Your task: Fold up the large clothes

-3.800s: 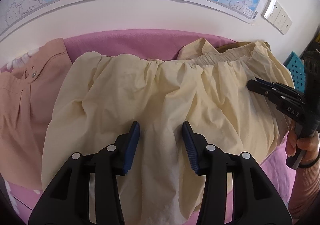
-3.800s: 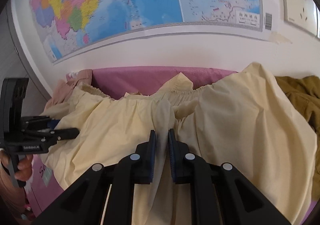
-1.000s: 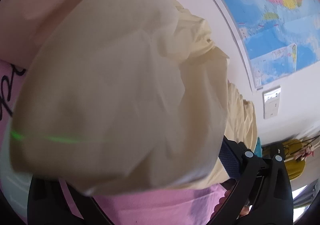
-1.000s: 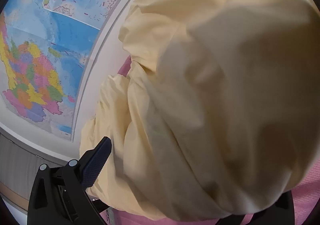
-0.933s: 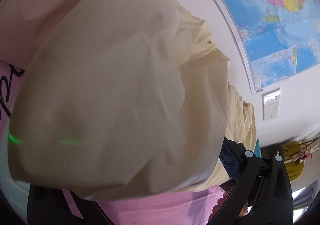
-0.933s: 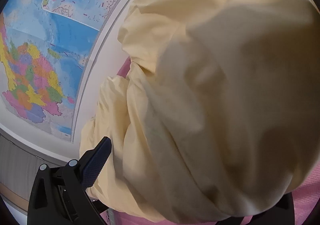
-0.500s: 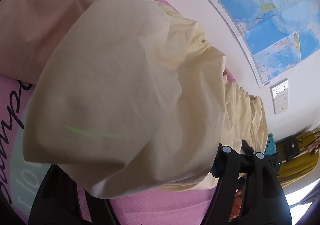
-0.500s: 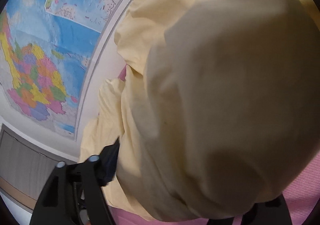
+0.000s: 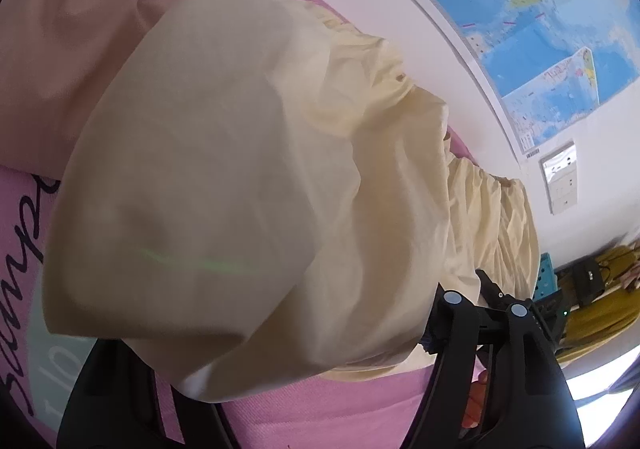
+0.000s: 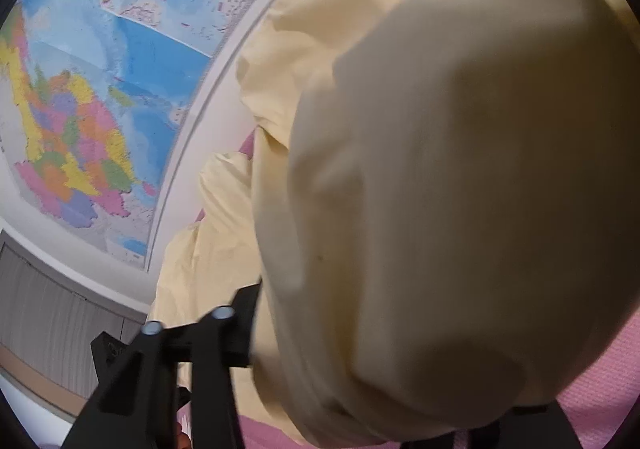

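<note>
- across the pink bed cover [image 9: 320,401], spread toward its back edge below the wall map [image 9: 540,9]: pale yellow garment [image 9: 240,177], large, thin and matte, softly creased.
- gathered, ruffled waistband [image 9: 492,185] along the back edge, bunched in small pleats, running toward the right side of the cover.
- near end of the garment raised off the cover and ballooned into a smooth rounded bulge that fills most of both wrist views; faint green streak of light across that bulge in the left view.
- lower hem of the lifted part hanging just above the pink cover, with a paler inner layer showing at the fold.
- left gripper [image 9: 280,389] mostly buried under the cloth; right-hand finger [image 9: 452,313] visible, the other hidden; cloth draped over and between them; grip not visible, so cannot tell whether clamped or slack.
- right gripper [image 10: 360,377] likewise smothered; left-hand finger [image 10: 240,313] showing beside the fabric, the rest covered; width of the tongs impossible to judge.
- in the right view, same yellow garment [image 10: 460,189] rising from the pink cover [image 10: 592,389] up against the map [image 10: 100,89].
- at the left back corner of the cover: salmon-pink garment [image 9: 80,29] with a snap button, lying flat, its edge tucked under the yellow one.
- at the far right, beyond the cover's edge: mustard cloth [image 9: 600,313] and a teal crate [image 9: 546,277].
</note>
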`<state>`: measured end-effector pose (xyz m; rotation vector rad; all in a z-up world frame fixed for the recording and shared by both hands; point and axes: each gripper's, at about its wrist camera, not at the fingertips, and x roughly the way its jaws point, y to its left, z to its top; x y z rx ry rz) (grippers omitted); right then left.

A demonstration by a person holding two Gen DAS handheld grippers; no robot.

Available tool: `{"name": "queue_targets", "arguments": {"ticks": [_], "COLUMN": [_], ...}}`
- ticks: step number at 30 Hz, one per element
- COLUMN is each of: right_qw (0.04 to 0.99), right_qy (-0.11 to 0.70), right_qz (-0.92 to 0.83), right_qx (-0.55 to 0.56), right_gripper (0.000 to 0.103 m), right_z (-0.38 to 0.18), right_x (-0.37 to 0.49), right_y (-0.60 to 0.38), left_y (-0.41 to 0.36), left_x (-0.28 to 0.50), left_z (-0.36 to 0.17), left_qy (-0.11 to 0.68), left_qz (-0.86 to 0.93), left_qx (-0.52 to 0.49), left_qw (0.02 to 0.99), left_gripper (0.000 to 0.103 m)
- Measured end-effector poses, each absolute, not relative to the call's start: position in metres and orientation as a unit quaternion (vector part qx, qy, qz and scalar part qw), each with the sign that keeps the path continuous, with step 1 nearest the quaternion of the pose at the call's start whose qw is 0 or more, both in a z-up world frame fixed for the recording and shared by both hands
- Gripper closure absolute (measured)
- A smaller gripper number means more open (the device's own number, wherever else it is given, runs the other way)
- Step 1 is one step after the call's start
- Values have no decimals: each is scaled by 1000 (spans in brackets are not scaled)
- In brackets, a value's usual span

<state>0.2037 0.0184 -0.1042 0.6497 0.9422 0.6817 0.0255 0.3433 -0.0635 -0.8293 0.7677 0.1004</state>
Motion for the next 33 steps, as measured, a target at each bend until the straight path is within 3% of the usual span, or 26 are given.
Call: {"name": "queue_targets", "arguments": {"ticks": [5,12,33], "right_qw": [780,791,791], "right_qy": [424,390,256], "right_qz": [338,365,489], "right_qx": [312,297,264], "right_gripper": [78,84,85], "right_z": [-97,-66,85], "right_x": [199,182,129], "right_y": [13,8,28], "left_y": [341,336,355], "left_x": [24,12,-40], "left_z": [-54,-34,126], "left_qy": [366,362,263], "left_qz": [36,13,-57], "left_qx": [-387,-376,-301], "left_qw": [846,853,915], "left_gripper": [47,56,62]}}
